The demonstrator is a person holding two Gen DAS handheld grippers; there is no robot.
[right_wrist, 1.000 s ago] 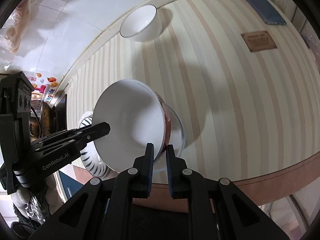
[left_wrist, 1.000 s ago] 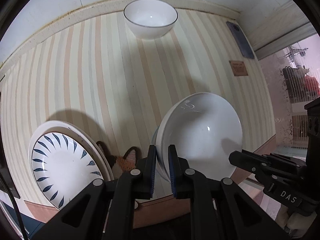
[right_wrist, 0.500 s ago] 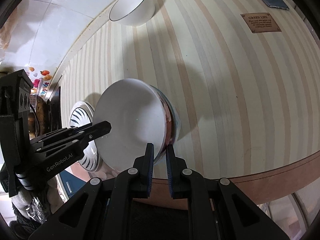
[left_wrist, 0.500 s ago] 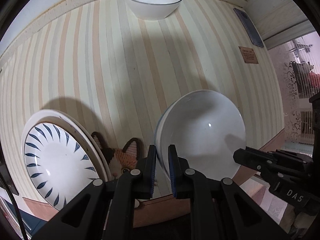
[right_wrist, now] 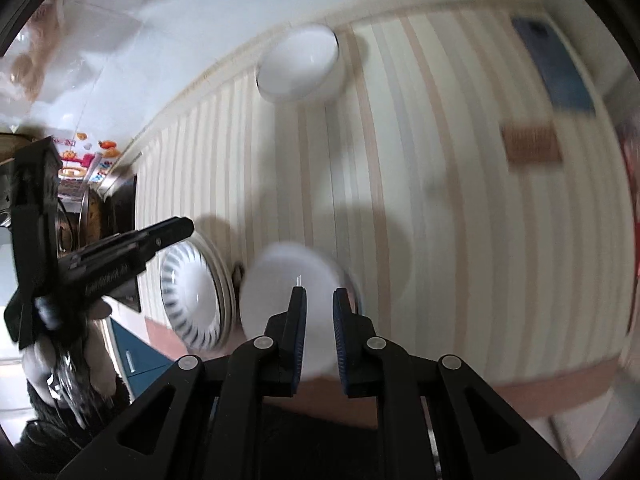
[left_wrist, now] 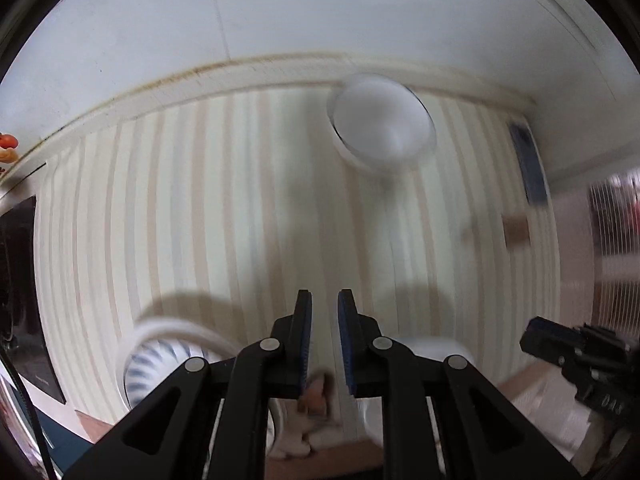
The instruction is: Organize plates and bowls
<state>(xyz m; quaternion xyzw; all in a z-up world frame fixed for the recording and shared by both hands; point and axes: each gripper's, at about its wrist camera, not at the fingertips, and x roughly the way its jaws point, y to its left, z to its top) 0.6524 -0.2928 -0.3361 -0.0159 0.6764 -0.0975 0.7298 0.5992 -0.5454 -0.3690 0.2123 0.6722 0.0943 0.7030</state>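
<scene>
The left tool (left_wrist: pixel 324 306) has its jaws slightly parted with a clear gap of striped cloth showing between them, and it holds nothing. Just below and to its left, at the near edge of the bench (left_wrist: pixel 224 216), lies a plate with blue leaf marks (left_wrist: pixel 160 356), blurred and partly hidden by the tool's arms. Under the tool a small fox-shaped figure (left_wrist: pixel 316 396) shows, and to its right a white bowl (left_wrist: pixel 436 350) peeks out behind the arm. Farther right the right tool (left_wrist: pixel 532 334) is seen from the side.

In the right wrist view, the right tool (right_wrist: pixel 319 304) also stands a little open and empty, its tips over the white bowl (right_wrist: pixel 280 292), which sits at the near edge; whether they touch the bowl cannot be told through the blur. Left of the bowl is the blue-marked plate (right_wrist: pixel 188 296), and beyond it the left tool (right_wrist: pixel 176 230) hangs above the bench edge.

Far across the bench near the wall stands a second white bowl (left_wrist: pixel 380 124). At the far right lie a dark phone (right_wrist: pixel 554 66) and a brown tag (right_wrist: pixel 530 144).
</scene>
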